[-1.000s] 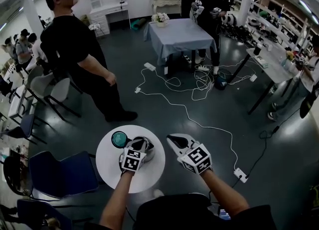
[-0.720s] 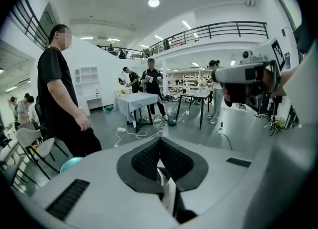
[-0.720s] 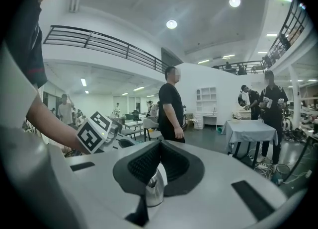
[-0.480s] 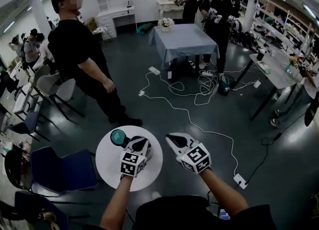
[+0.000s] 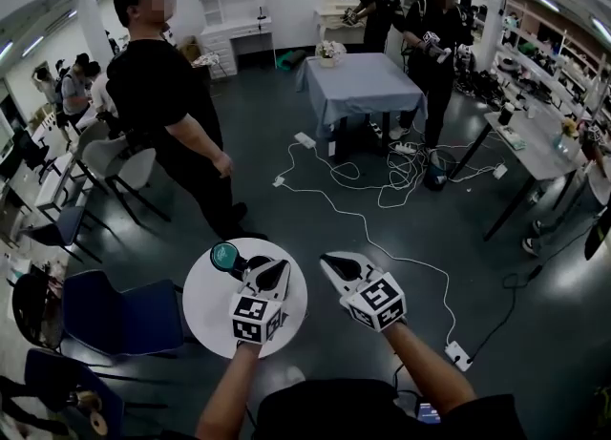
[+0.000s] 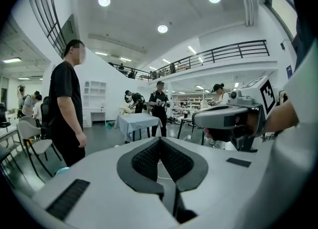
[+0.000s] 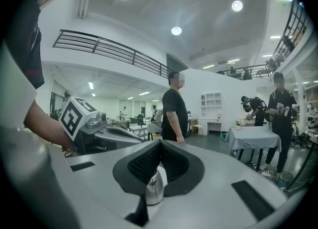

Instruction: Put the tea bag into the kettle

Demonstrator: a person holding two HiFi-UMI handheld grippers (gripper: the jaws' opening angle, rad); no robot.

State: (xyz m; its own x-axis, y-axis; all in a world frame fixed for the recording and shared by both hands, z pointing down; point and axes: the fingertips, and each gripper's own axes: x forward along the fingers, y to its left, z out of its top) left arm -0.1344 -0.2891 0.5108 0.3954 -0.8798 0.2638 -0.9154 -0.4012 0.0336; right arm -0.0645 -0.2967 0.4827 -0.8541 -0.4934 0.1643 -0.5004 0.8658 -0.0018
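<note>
Tea bag: can't make it out in any view. Kettle (image 5: pixel 254 263) sits on the round white worktop (image 5: pixel 215 319), mostly covered by the left gripper (image 5: pixel 276 267). Only a dark part shows, just beside a teal round disc (image 5: pixel 226 257) with a dark rim. Can't tell if the disc belongs to the kettle. Left gripper hangs over the worktop; its own view shows the ribbed black pads (image 6: pixel 146 161) of the fingers pressed together at the tips with nothing between them. Right gripper (image 5: pixel 330 260) is off the worktop's right edge, over the floor. Its fingers are closed too, with a small shiny metal piece (image 7: pixel 154 187), rounded and bell-like, in the slot between the pads and a bit of white behind it. Can't tell what the piece is. Both grippers have smooth grey-white plastic shells and a cube with black square markers. Worktop is smooth, matte and plain white. Floor (image 5: pixel 286 104) is dark grey and slightly glossy, with white cables (image 5: pixel 363 214) and power strips trailing across it. A person in black (image 5: pixel 162 104) stands near the worktop. Blue chairs (image 5: pixel 119 319) stand just to its left. Farther back is a table under a grey-blue cloth (image 5: pixel 363 80), with people in black beside it. White shelves stand at the back wall. Both gripper views show a railed upper gallery and round ceiling lights.
</note>
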